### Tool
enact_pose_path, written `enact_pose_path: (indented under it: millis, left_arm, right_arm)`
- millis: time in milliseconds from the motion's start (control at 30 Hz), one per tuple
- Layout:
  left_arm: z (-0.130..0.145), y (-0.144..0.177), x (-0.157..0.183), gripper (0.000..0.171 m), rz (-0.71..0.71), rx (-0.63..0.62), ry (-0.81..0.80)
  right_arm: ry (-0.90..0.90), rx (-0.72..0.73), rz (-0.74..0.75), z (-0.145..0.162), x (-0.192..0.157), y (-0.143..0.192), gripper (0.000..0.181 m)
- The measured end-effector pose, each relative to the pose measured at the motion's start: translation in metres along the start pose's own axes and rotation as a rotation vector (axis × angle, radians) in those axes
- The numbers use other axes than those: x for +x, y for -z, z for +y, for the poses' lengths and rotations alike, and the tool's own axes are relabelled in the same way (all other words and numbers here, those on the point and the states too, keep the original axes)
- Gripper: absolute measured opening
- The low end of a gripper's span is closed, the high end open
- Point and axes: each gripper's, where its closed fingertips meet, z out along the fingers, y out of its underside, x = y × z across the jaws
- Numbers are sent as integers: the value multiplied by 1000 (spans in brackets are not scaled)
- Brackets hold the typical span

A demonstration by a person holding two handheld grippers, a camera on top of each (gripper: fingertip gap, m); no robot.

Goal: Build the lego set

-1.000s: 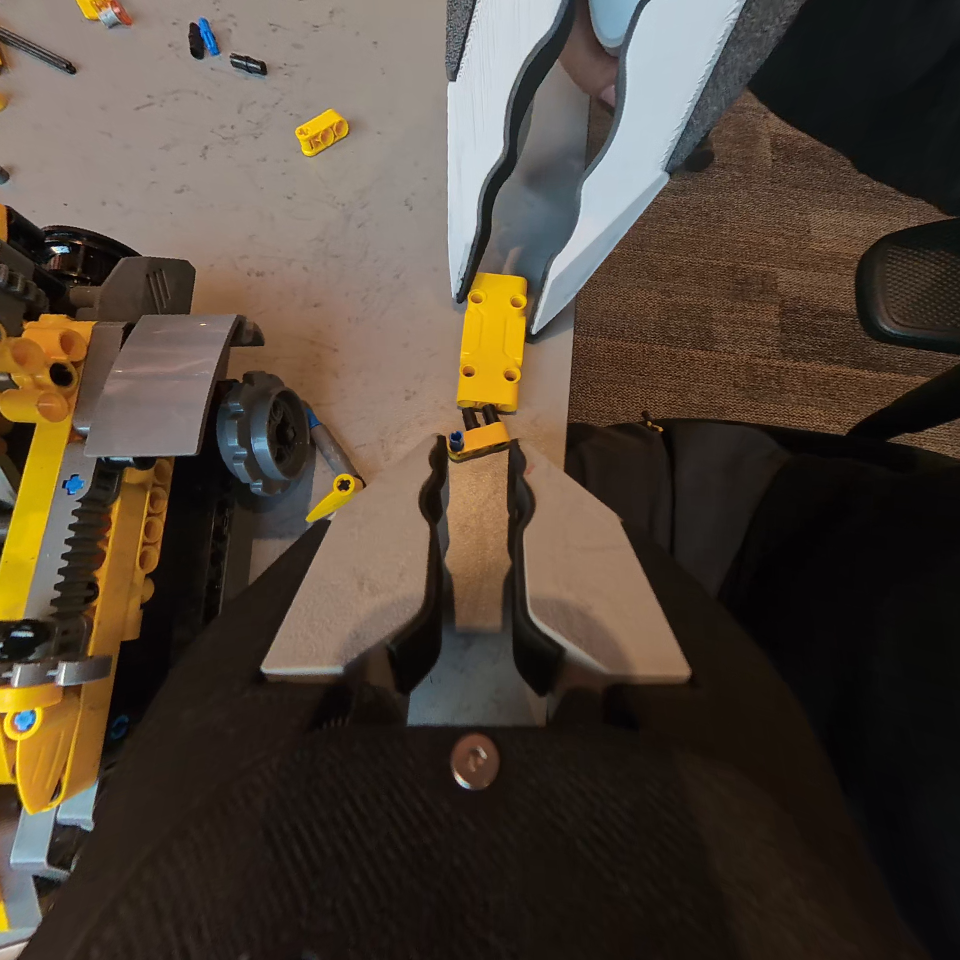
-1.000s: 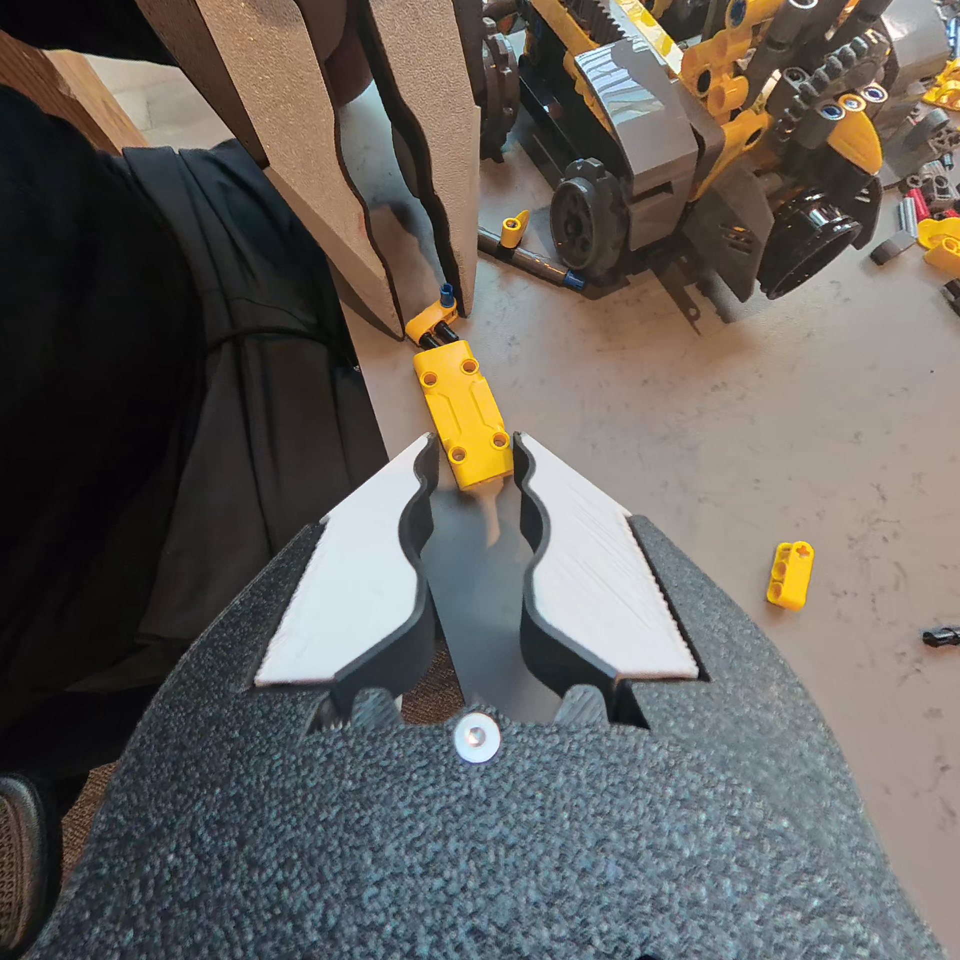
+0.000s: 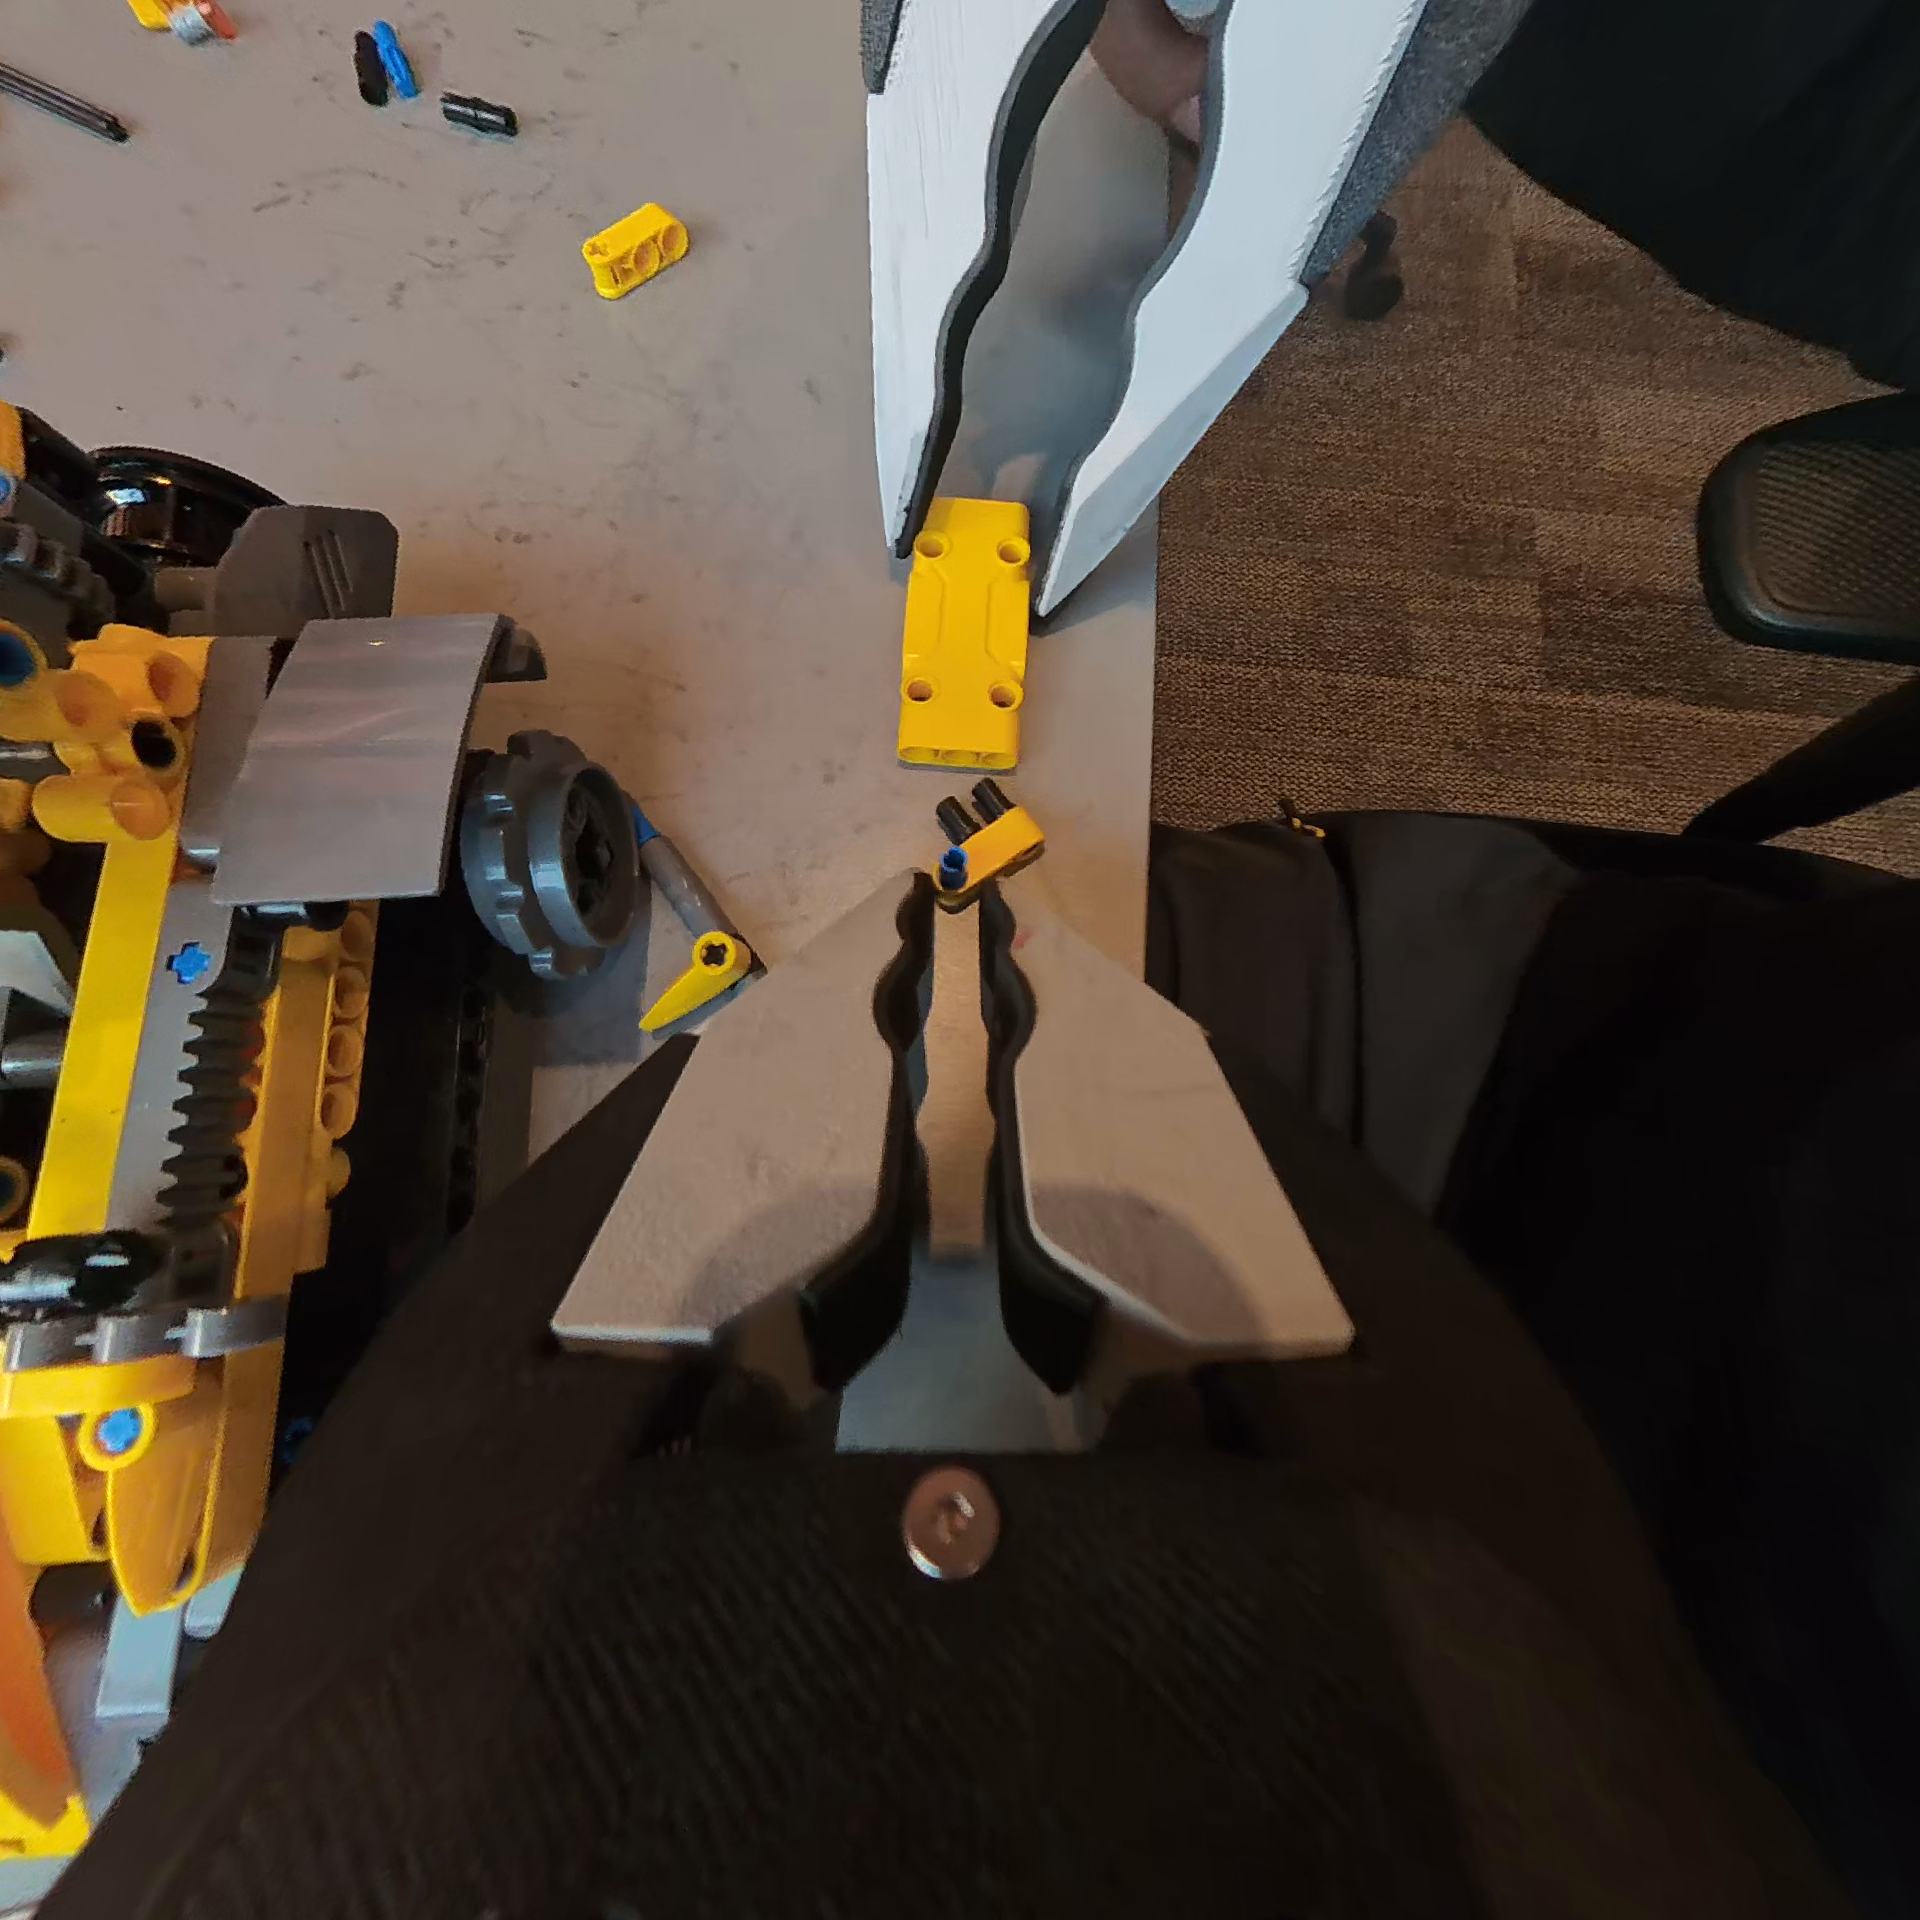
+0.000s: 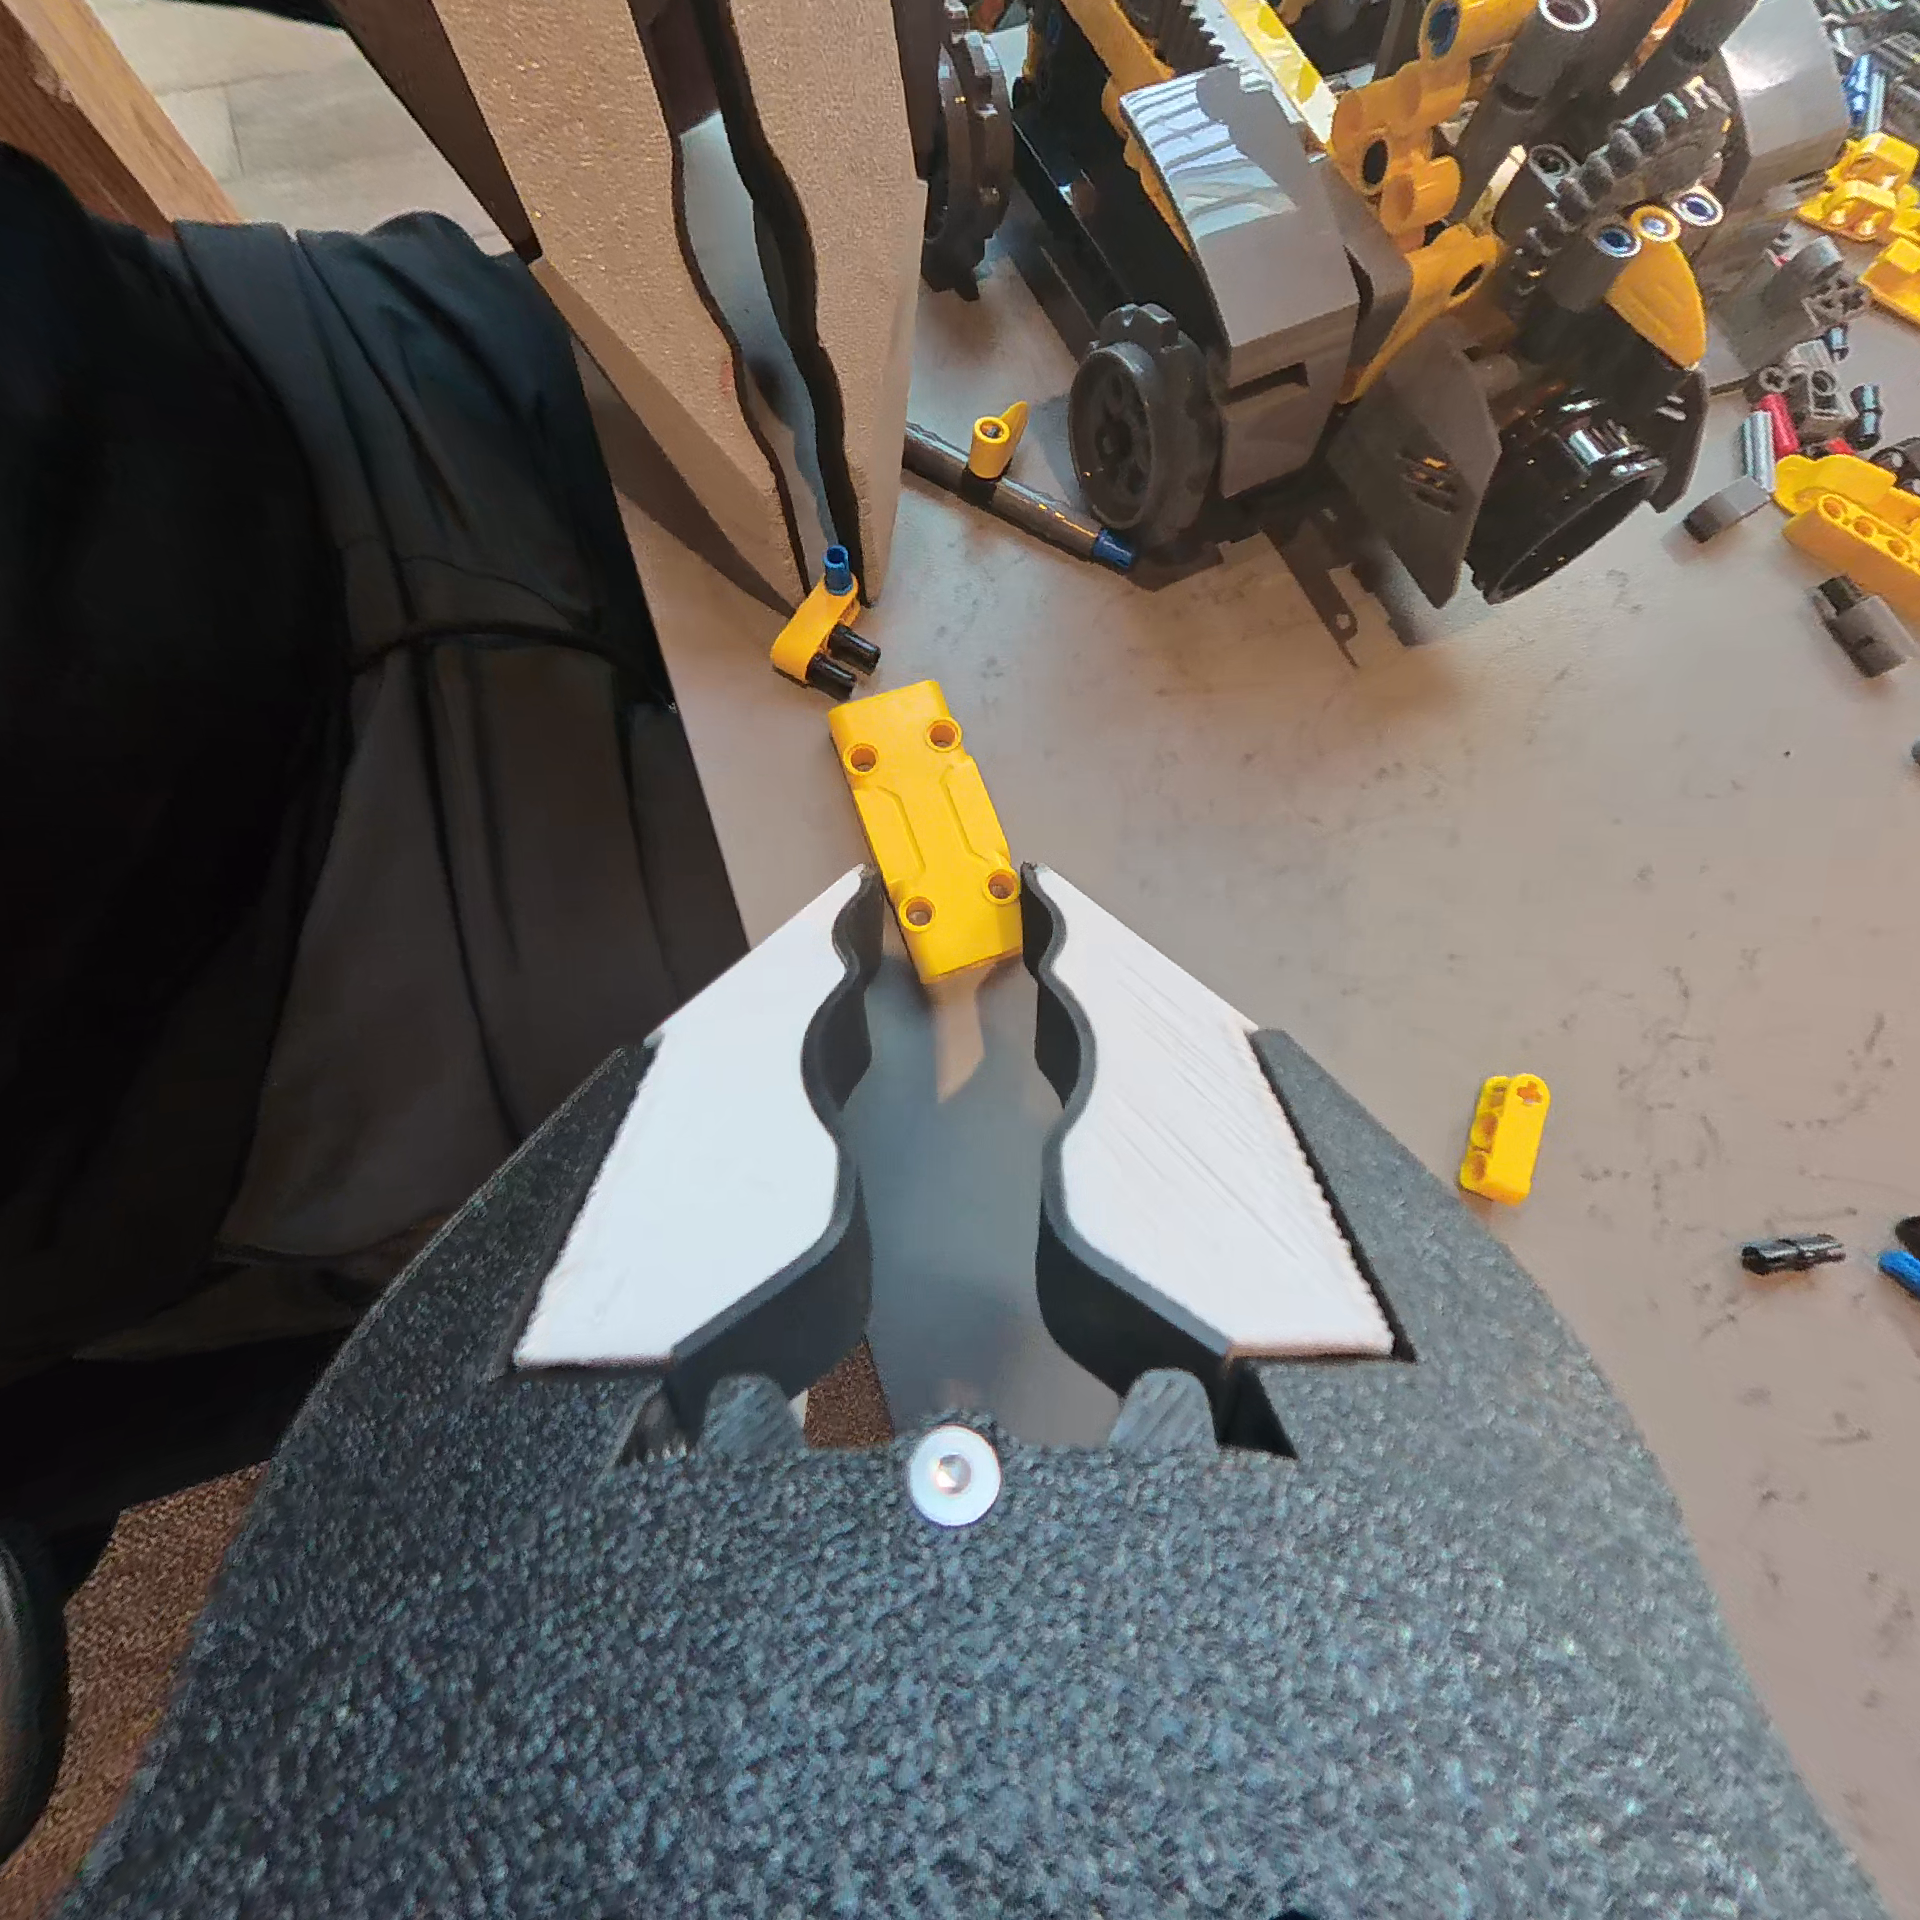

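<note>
Change vs. prior sec: yellow panel (image 3: pixel 964 634) and small yellow connector (image 3: pixel 987 847) now apart, gap between; previously joined via black pins. Left gripper (image 3: pixel 958 883) fingers clamped on connector. Right gripper (image 4: pixel 945 904) fingers clamped on panel's end. Both pcs near table edge (image 3: pixel 1122 727). Panel long axis runs gripper-to-gripper; pins point at panel.

yellow model (image 3: pixel 125 935) cut off, far parts (image 4: pixel 1829 416) tiny — indistinct
</note>
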Motion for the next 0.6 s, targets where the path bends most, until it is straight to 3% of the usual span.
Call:
enact_pose_path:
  millis: [233, 433, 600]
  left_arm:
    - [-1, -1, -2, 3, -3, -15, -42]
    - [0, 1, 0, 29, -1, -9, 43]
    - [-6, -3, 0, 31, -27, 17, 108]
  right_arm:
    - [79, -31, -36, -3, 5, -3, 27]
    - [72, -49, -50, -3, 12, -4, 27]
    - [89, -45, -42, -4, 14, -6, 27]
